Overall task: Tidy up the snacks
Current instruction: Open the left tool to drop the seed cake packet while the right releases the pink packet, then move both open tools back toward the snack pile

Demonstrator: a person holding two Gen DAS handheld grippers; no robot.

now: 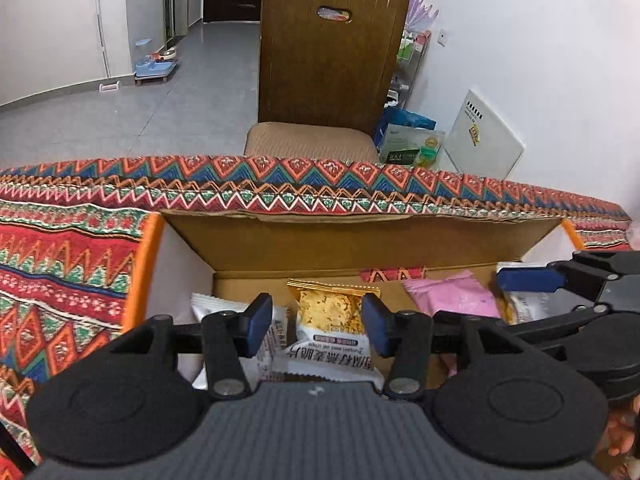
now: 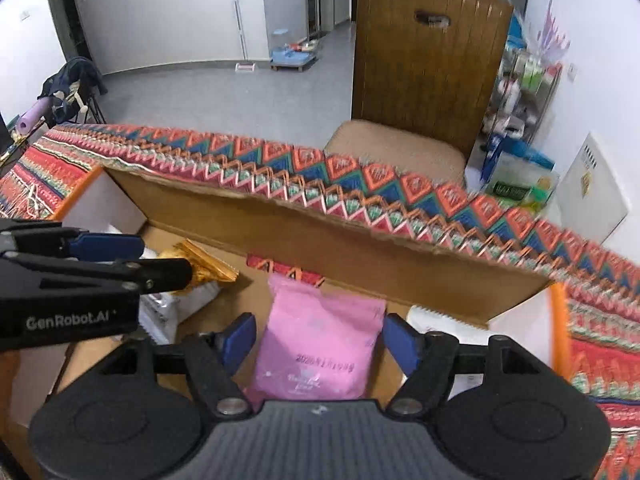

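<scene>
Both hand-held grippers hang tilted down over an open cardboard box (image 1: 280, 248) that sits on the patterned cloth of the bench (image 1: 60, 264), close to its far edge, where a wooden chair (image 1: 328, 52) stands beyond. The left hand-held gripper (image 1: 317, 322) is released: its blue pads stand either side of a white-and-gold snack pack (image 1: 332, 320) lying on the box floor, with a gap showing on each side, so nothing is clamped. Just left of that pack lies a white packet (image 1: 218, 308), partly hidden under the left finger. The right hand-held gripper (image 2: 319, 340) is also released, its pads flanking a pink packet (image 2: 320, 340) that lies flat near the middle of the box floor; whether the pads brush its edges I cannot tell. In the right wrist view the left hand-held gripper reaches in from the side above the gold end of the snack pack (image 2: 208, 264), and a white packet (image 2: 444, 320) shows at the right end of the box, by its orange-edged flap (image 2: 558, 320). The box's far flap stands up against the bench's far edge.
</scene>
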